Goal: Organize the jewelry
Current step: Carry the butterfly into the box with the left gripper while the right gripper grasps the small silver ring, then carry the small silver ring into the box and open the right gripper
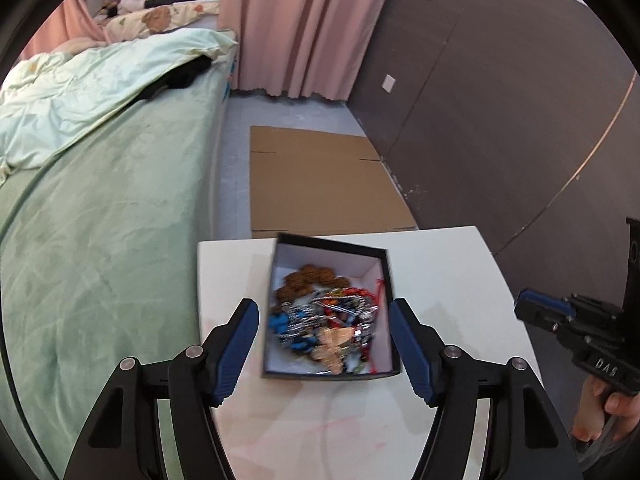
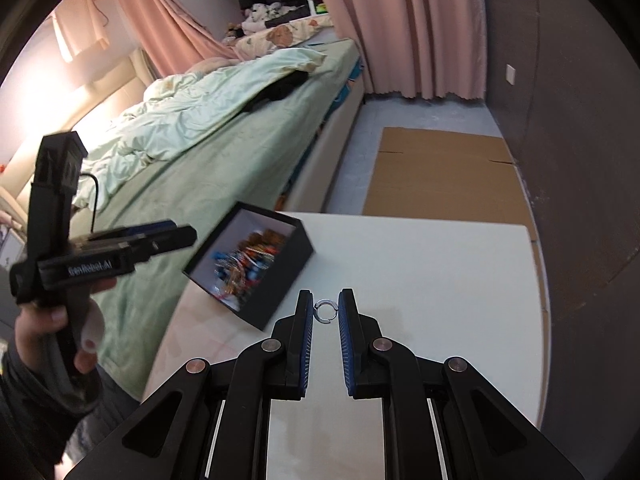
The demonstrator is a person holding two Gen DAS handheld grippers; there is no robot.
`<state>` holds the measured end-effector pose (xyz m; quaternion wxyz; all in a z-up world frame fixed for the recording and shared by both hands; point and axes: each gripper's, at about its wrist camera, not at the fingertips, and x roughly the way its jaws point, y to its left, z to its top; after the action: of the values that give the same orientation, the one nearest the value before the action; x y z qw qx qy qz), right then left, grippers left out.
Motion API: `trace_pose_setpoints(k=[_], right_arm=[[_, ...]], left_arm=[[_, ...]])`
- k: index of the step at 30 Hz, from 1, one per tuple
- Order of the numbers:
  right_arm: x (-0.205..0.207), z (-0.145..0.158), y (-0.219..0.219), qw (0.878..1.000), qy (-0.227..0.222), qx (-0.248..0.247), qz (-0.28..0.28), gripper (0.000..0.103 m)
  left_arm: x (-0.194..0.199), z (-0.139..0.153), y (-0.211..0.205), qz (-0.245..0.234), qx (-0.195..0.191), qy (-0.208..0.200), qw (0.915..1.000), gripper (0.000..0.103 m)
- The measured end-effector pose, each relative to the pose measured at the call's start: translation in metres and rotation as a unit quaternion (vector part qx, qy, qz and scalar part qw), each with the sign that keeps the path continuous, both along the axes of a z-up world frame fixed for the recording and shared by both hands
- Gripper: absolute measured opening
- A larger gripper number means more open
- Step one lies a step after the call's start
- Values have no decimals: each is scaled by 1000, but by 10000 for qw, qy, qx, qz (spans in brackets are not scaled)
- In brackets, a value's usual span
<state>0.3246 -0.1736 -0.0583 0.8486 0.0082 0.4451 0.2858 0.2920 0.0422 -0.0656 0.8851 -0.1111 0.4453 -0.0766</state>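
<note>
Right wrist view: the right tongs (image 2: 326,310) pinch a small silver ring (image 2: 325,311) above the white surface (image 2: 440,280). The left tongs (image 1: 324,344) stand wide, empty, over the black jewelry box (image 1: 384,256).

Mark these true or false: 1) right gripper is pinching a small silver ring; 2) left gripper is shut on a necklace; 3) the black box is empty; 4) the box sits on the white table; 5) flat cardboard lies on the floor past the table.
1) The right gripper is pinching a small silver ring. True.
2) The left gripper is shut on a necklace. False: it is open, with nothing between its pads.
3) The black cardboard box is empty. False: a tangled heap of colourful jewelry lies in it.
4) The box sits on the white table. True.
5) A flattened brown cardboard sheet lies on the floor beyond the table. True.
</note>
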Motion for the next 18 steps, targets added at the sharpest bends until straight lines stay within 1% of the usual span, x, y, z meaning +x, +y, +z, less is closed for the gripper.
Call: trace_pose_setpoints(k=[7, 12, 13, 14, 15, 17, 18], right_arm=[[13, 4, 40, 9995, 46, 199, 260, 14], [23, 3, 70, 9982, 173, 391, 429, 14], [25, 3, 74, 9979, 199, 412, 454, 14], [27, 1, 80, 9974, 255, 462, 481, 14], [29, 1, 84, 9971, 306, 501, 488, 14], [33, -1, 91, 9964, 385, 563, 505, 15], [34, -1, 93, 9961, 409, 595, 516, 15]], left_arm=[[-14, 4, 29, 225, -123, -44, 9997, 69], [-25, 8, 44, 331, -201, -94, 9992, 70], [-27, 8, 48, 352, -213, -95, 9991, 72], [-28, 9, 51, 367, -238, -105, 9990, 81], [-30, 9, 55, 379, -275, -116, 9988, 93], [-33, 11, 63, 445, -327, -158, 9983, 101], [-35, 12, 66, 489, -348, -167, 9981, 101]])
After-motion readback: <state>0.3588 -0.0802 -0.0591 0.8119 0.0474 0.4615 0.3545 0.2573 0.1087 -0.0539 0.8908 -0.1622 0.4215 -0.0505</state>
